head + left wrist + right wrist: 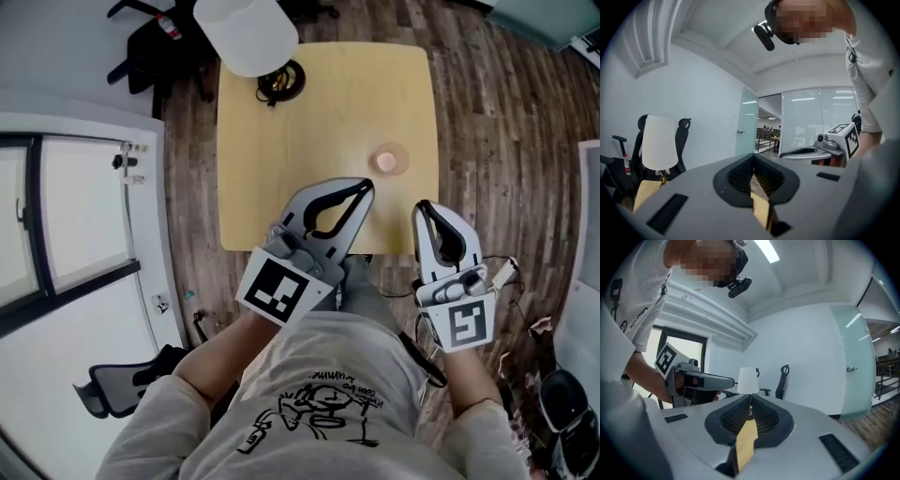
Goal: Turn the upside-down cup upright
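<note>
A small pinkish cup stands on the light wooden table, near its front right corner; which way up it is I cannot tell. My left gripper hovers over the table's front edge, just left of and nearer than the cup, jaws closed with nothing between them. My right gripper is held off the front edge, right of the left one, also shut and empty. The cup shows in neither gripper view. The left gripper view looks over the closed left gripper, and the right gripper view over the closed right gripper.
A white lamp shade rises at the table's far left, with a black coiled cable by it. A black office chair stands behind, another chair lies low at the left. A glass partition lines the left.
</note>
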`<action>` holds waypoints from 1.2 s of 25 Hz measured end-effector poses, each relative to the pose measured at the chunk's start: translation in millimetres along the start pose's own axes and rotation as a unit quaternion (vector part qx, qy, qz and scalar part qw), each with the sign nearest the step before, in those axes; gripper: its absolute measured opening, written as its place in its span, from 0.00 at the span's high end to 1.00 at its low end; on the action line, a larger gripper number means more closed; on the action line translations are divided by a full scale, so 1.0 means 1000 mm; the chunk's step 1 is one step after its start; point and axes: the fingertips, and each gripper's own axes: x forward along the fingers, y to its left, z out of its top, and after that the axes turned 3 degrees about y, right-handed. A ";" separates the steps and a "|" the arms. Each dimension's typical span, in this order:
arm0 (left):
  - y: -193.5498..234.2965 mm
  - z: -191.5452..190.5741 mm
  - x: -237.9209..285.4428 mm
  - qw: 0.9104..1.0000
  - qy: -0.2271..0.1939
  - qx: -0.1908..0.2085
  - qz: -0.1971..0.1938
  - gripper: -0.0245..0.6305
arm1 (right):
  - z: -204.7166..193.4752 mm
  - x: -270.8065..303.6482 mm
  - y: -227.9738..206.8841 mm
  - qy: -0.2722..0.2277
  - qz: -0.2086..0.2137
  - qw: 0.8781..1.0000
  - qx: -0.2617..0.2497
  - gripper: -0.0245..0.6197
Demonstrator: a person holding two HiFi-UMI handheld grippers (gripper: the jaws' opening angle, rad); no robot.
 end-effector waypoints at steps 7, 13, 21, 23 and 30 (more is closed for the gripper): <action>0.003 -0.061 0.025 1.000 0.025 -0.001 -0.010 0.95 | -0.058 0.013 -0.009 0.010 -0.017 0.999 0.029 0.92; -0.002 -0.111 0.045 0.999 0.034 -0.003 -0.014 0.95 | -0.116 0.024 -0.019 0.012 -0.033 0.999 0.039 0.92; 0.011 -0.158 0.067 0.999 0.046 -0.017 -0.007 0.95 | -0.209 0.048 -0.033 0.081 -0.019 0.995 0.046 0.53; 0.015 -0.164 0.068 0.999 0.048 -0.013 -0.004 0.95 | -0.228 0.058 -0.034 0.101 -0.020 0.993 0.052 0.47; 0.027 -0.178 0.077 0.999 0.050 -0.011 0.009 0.95 | -0.258 0.095 -0.048 0.122 -0.031 0.991 0.039 0.36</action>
